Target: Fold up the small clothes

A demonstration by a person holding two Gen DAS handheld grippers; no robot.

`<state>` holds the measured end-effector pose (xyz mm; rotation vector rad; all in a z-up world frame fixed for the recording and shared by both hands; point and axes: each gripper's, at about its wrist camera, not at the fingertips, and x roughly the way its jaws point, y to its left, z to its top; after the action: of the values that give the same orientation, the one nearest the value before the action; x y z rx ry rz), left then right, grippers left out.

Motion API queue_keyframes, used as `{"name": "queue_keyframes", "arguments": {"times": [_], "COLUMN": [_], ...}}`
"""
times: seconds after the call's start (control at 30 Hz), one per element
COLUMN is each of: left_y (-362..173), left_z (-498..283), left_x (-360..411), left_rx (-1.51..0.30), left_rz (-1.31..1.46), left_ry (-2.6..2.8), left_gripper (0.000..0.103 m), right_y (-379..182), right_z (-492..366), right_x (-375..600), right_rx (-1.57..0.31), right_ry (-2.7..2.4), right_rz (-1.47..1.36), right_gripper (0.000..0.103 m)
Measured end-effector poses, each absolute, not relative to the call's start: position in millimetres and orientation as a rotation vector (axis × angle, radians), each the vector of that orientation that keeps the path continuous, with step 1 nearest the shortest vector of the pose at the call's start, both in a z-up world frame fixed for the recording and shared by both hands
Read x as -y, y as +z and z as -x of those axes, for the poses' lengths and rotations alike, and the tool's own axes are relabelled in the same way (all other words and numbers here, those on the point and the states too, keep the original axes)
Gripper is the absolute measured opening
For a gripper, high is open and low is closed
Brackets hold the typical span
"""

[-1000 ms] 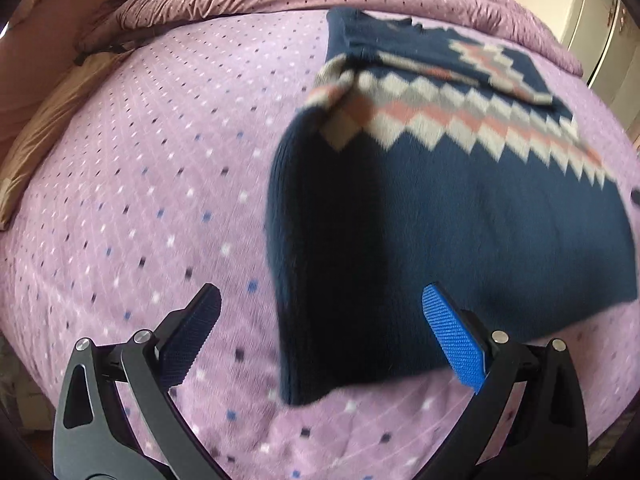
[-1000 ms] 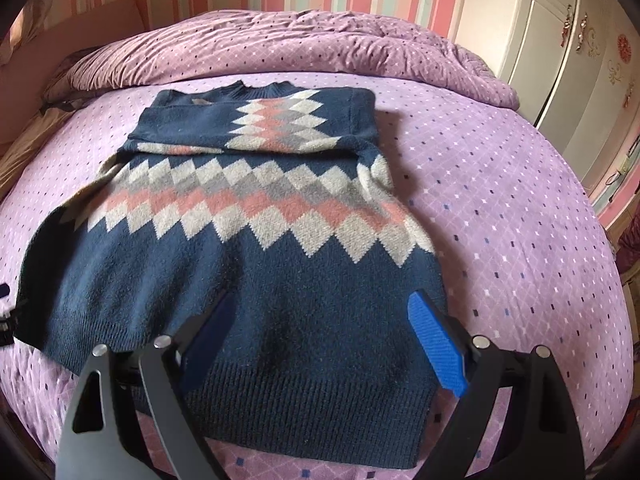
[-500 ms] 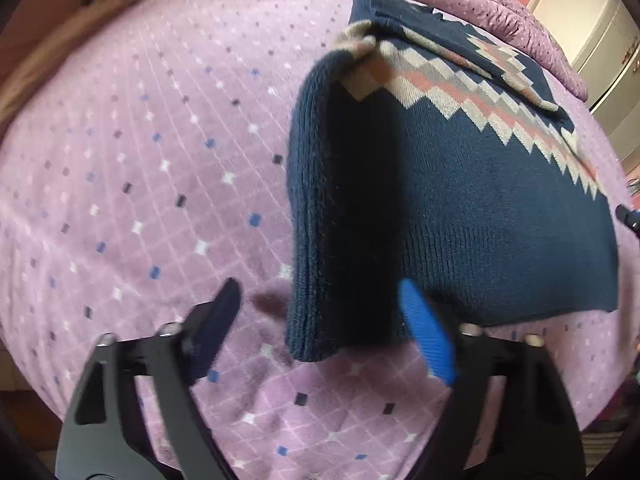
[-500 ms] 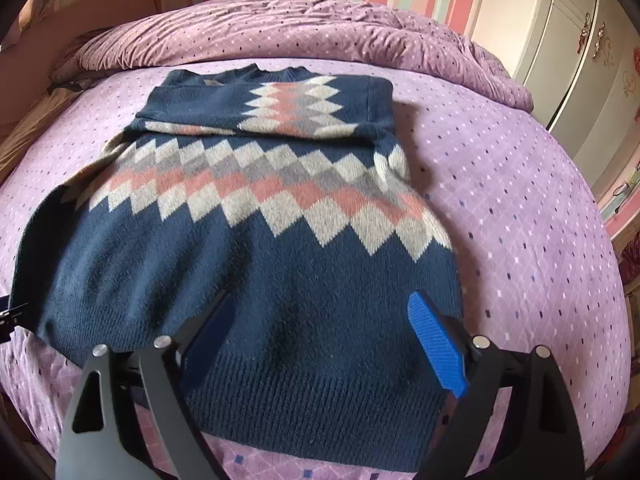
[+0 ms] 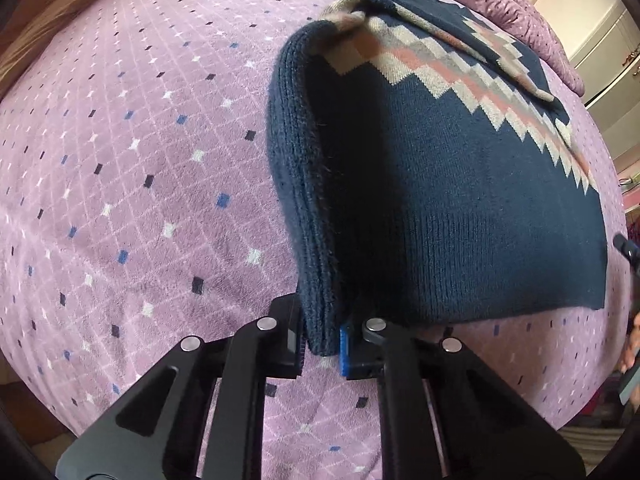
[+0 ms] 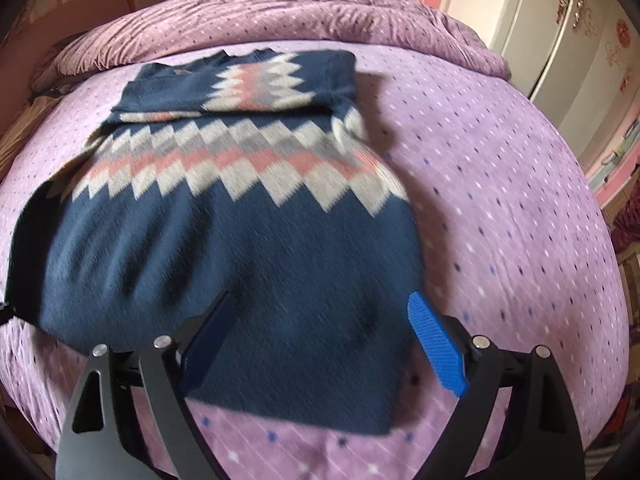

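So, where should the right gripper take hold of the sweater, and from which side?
At the hem corner of the sweater, coming from the near edge. That corner lies flat and free beneath the open right gripper, opposite the corner where the left gripper is shut.

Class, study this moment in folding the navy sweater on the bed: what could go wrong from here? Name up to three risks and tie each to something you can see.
1. The left tool has just closed on only the sweater's corner; the thick knit could slip out when lifted.
2. The right tool is open over the hem; lifting one-sided may skew the fold.
3. The sleeves folded across the chest may fall open.
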<state>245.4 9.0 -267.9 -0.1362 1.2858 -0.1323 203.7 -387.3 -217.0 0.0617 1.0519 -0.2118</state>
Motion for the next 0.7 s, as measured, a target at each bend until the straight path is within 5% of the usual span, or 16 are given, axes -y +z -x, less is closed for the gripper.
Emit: {"name": "queue_keyframes", "arguments": {"times": [0.43,0.53,0.7], "left_y": [-269,-268,-268], "left_z": [-249,-249,-250], "left_x": [-4,-3,-2], "left_rx": [-1.306,-1.306,-1.308], "left_rz": [0.087,0.077,0.072], "left_ry": [-0.135,-0.138,-0.142], "left_gripper": [0.009,0.009,0.009], "right_y": [-255,-270,-277], "right_z": [-172,-169,-165], "right_x": [423,427,423], "right_rx": [-1.166,-1.215,-1.231], "right_ry": [-0.254,-0.237,-0.255], "right_rz": [-0.212,-0.307,-0.34], "right_gripper": [0.087,0.064,0.051]}}
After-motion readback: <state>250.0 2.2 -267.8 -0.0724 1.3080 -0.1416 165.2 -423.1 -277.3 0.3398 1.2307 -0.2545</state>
